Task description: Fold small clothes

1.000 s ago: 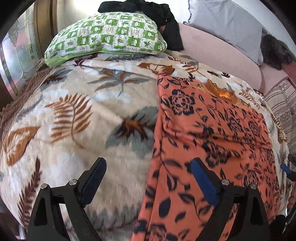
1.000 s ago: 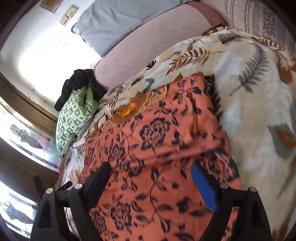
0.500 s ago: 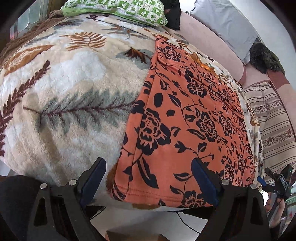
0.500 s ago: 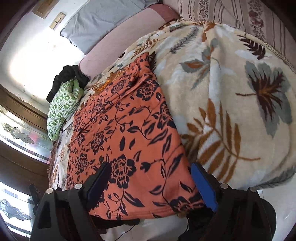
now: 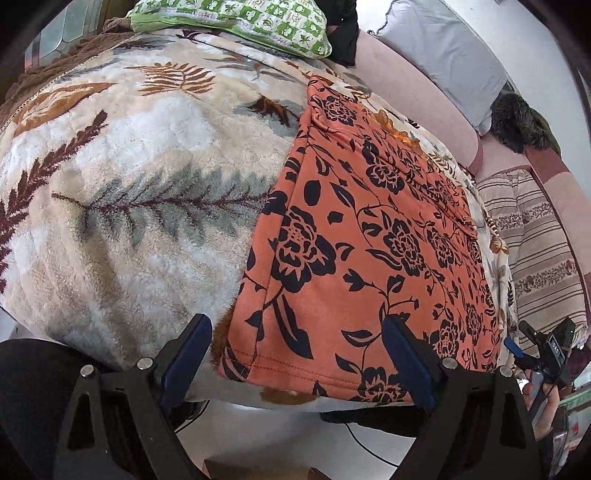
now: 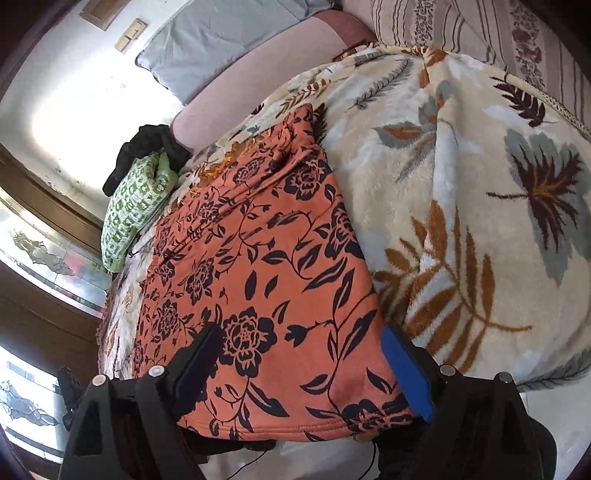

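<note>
Left gripper (image 5: pixel 295 365) nearest the lens: fingers (image 5: pixel 186 354) released, spread wide, nothing between them. Its gap frames the near-left hem corner of the orange floral garment (image 5: pixel 369 236), at about 12 o'clock from the fingertips and close, but no contact visible.

Right gripper (image 6: pixel 303 369): fingers (image 6: pixel 404 369) also released and wide, empty. They hang over the near hem of the garment (image 6: pixel 258 258), with the near-right hem corner low in the gap by the blue pad, at about 5 o'clock from gap centre. Whether the pad touches the cloth, I can't tell.

Garment lies flat on the leaf-print blanket (image 5: pixel 129 206) covering the bed, hem draped at the near edge of the bed. Long axis runs from the hem away toward 12–1 o'clock, neck end far. Already looks narrowed, though I can't confirm the layers.

Key relation: each hand sits at its own hem corner, about equally near, left slightly short of the cloth. Likely next move is a two-corner pinch at the hem, then carry it up the long axis. Each corner has to sit inside its gap before closing; the plush blanket could get pinched along.

Far: green checked pillow (image 5: pixel 236 22), black cloth (image 6: pixel 147 151) beside it, grey pillow (image 5: pixel 443 59) on the pink headboard (image 6: pixel 258 88).
</note>
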Action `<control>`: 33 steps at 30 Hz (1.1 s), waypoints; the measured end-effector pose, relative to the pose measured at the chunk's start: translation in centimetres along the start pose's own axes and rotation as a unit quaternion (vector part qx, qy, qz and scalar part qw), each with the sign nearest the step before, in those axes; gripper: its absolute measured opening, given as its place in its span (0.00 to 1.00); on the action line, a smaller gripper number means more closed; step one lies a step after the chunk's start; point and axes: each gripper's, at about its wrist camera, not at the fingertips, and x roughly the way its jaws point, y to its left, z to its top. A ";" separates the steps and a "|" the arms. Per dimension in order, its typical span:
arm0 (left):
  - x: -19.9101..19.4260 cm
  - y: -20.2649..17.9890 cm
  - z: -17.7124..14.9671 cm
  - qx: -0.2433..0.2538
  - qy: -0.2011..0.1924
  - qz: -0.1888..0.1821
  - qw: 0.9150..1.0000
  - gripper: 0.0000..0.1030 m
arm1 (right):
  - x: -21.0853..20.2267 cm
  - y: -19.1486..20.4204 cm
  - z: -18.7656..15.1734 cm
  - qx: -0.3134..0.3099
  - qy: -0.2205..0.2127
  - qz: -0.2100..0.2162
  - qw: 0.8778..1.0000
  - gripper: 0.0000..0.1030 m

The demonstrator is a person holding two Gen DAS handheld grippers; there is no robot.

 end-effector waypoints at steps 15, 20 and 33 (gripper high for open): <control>1.9 0.6 -0.5 0.007 0.044 0.020 0.999 0.61 | 3.9 -2.3 -0.7 0.007 0.133 -0.018 0.991 0.58; 2.5 -1.2 -0.9 0.038 0.054 0.036 0.997 0.76 | 4.4 -2.2 -1.5 -0.003 0.157 -0.007 0.988 0.58; 1.6 1.5 -0.6 -0.015 0.058 0.019 0.998 0.18 | 4.2 -1.3 -1.4 -0.002 0.150 0.035 0.988 0.49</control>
